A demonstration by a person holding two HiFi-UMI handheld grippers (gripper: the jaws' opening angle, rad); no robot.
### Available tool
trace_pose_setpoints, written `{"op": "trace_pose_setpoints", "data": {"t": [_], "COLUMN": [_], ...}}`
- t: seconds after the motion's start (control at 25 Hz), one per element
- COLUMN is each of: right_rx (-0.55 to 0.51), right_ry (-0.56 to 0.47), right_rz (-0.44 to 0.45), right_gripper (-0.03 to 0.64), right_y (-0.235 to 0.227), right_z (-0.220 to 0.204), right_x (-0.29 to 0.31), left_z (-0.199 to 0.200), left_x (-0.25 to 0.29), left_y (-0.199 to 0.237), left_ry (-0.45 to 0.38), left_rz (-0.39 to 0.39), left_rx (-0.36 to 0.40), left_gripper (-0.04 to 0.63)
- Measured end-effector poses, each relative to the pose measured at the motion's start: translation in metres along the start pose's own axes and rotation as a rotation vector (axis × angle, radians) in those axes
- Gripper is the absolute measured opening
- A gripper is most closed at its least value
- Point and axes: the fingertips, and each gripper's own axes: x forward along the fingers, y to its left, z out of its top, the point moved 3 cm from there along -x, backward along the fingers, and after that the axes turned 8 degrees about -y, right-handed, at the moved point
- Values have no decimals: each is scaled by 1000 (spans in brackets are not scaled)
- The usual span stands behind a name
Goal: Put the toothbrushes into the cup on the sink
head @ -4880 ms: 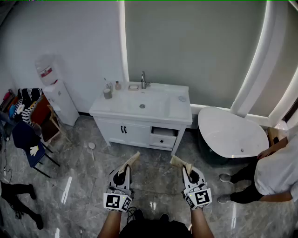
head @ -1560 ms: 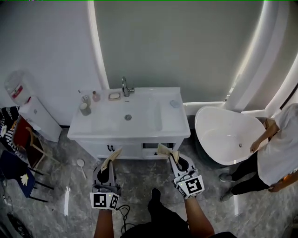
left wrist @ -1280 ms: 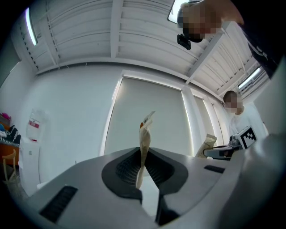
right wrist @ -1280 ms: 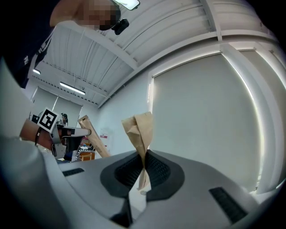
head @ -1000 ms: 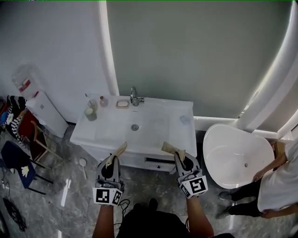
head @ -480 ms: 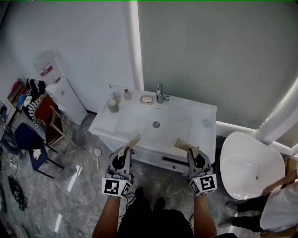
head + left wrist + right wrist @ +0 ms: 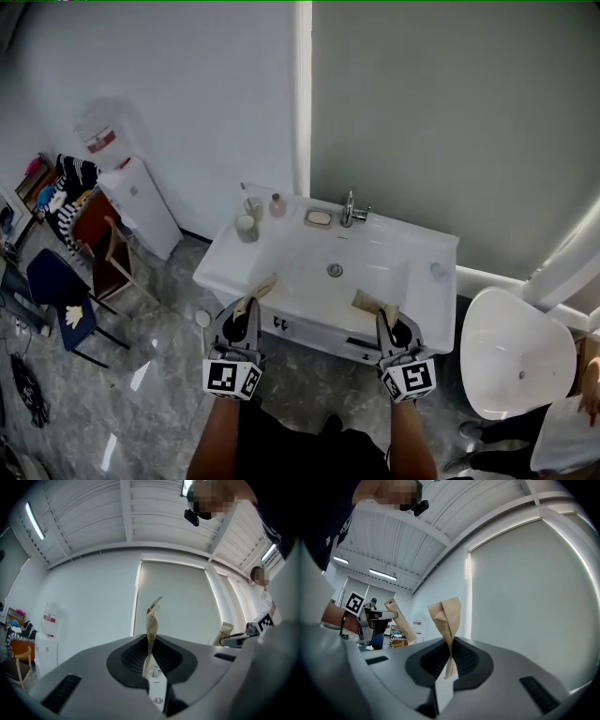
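A white sink vanity (image 7: 281, 272) stands against the wall in the head view. On its back left corner are a pale cup (image 7: 247, 228) and a second cup (image 7: 254, 208) with a thin stick rising from it, possibly a toothbrush. My left gripper (image 7: 265, 285) and right gripper (image 7: 371, 302) hover over the vanity's front edge, both shut and holding nothing. In the left gripper view the tan-taped left gripper (image 7: 153, 605) points at the wall with its jaws pressed together. In the right gripper view the right gripper (image 7: 446, 607) is likewise shut and empty.
A small bottle (image 7: 277, 205), a soap dish (image 7: 319, 217) and a faucet (image 7: 351, 208) line the sink's back. A water dispenser (image 7: 127, 183) and chairs (image 7: 108, 262) stand at left. A white tub (image 7: 520, 361) and a person (image 7: 572, 431) are at right.
The sink has come closer and shifted right in the head view. Both grippers have moved forward from above the floor to over the vanity's front edge, staying shut.
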Motion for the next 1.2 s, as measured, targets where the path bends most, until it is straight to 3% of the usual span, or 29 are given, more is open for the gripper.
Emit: {"op": "trace_pose_setpoints", "data": {"t": [0.4,0.6,0.84,1.2], "right_rx": [17,45,19,4], "right_ry": [-13,-23,-28,22], "right_rz": [-98,-137,-181,-187], "right_gripper": [40,40,40,40], "right_y": [113,162,202,209], "right_z": [-26,-32,-28,-24], "right_x": [168,235,284,315], "left_z": [-16,-22,-35,-39], "left_x": [31,53,74,115], "left_y": [221,299,349,339], "left_ry": [21,46,73,82], "left_rz": [-62,-115,-179,-262], "left_rx": [-14,-25,-54,-70], "left_gripper": [48,48,48,48]}}
